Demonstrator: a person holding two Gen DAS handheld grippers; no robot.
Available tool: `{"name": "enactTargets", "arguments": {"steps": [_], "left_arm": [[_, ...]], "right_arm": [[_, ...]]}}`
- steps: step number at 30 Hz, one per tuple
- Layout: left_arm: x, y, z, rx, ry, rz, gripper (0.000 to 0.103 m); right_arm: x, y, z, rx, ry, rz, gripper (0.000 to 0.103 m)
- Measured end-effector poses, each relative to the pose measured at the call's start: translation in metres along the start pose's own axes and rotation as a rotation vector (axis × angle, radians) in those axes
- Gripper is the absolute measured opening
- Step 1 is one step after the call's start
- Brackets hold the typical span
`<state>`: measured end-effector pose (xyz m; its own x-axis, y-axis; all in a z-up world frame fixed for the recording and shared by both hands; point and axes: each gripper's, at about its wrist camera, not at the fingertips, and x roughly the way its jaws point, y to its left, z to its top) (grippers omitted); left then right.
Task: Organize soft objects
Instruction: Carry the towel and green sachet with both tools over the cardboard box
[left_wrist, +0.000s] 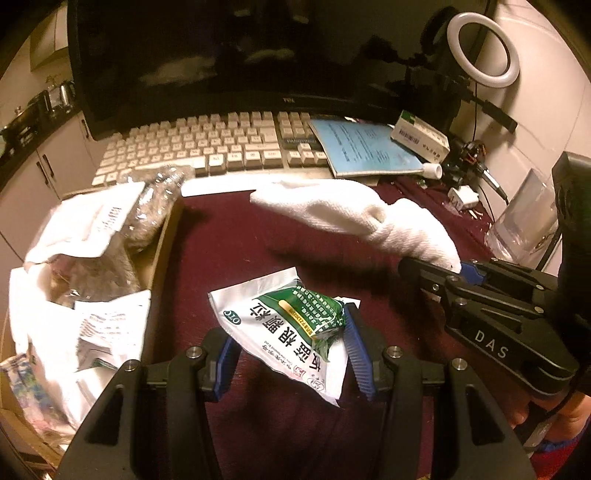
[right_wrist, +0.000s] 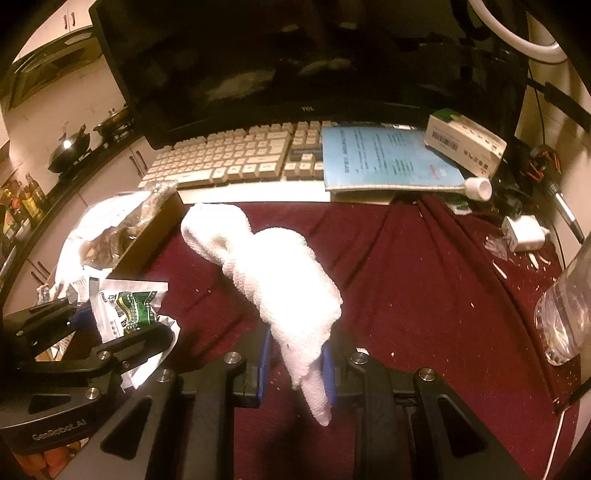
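My left gripper is shut on a white and green medicine sachet, which hangs crumpled between the blue pads above the dark red cloth. In the right wrist view the same sachet sits in the left gripper at the left edge. My right gripper is shut on a white terry cloth; one end droops below the pads and the rest bulges forward over the table. From the left wrist view, the right gripper pinches the cloth by its right end.
An open cardboard box stuffed with plastic bags and papers stands at the left. Behind are a keyboard, a dark monitor, a blue booklet and a medicine box. A glass and a white charger are at the right.
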<state>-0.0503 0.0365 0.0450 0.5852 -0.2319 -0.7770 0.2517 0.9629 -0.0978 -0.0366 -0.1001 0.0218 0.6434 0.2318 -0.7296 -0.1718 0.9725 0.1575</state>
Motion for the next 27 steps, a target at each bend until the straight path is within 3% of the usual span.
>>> {"name": "enactTargets", "arguments": {"steps": [27], "left_arm": [[-0.061,0.064,-0.010,-0.083,-0.123,0.180,0.052]], "right_arm": [[-0.002,0.063,0.026,-0.105,-0.037,0.091,0.024]]}}
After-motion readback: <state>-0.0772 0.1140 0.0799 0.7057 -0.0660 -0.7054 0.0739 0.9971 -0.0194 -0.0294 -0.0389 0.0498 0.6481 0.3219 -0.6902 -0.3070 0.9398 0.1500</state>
